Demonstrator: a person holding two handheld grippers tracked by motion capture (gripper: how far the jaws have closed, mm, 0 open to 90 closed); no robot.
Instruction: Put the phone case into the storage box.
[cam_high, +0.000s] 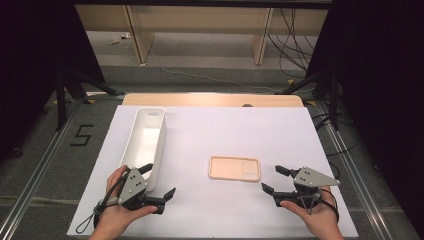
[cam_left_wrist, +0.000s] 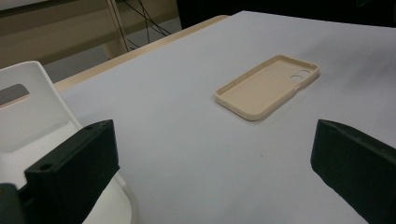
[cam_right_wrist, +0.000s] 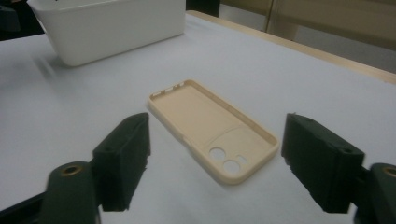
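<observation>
From the high view you see the whole layout: your left tongs (cam_high: 157, 181) sit near the tabletop's (cam_high: 280, 130) near-left corner, jaws spread wide with nothing between them, one jaw lying over the near end of the white bin (cam_high: 145, 140). Your right tongs (cam_high: 274, 179) rest toward the near-right corner, also wide open and empty, pointing at the case (cam_high: 234, 168), which lies flat a little right of the middle and closer to the near edge, just beyond the jaw tips and clear of them.

The right gripper view adds what the high view cannot: the case (cam_right_wrist: 210, 128) lies hollow side up, raised rim all round, with two round holes and a small slot at the end nearest you. The bin (cam_right_wrist: 112, 25) there is cut off at the top.

The left gripper view shows the case (cam_left_wrist: 268, 86) farther off, well ahead of your left tongs (cam_left_wrist: 212, 154), and the bin's (cam_left_wrist: 28, 112) end wall with a handle slot; most of the bin falls outside the frame. The bin's floor is hard to make out.
</observation>
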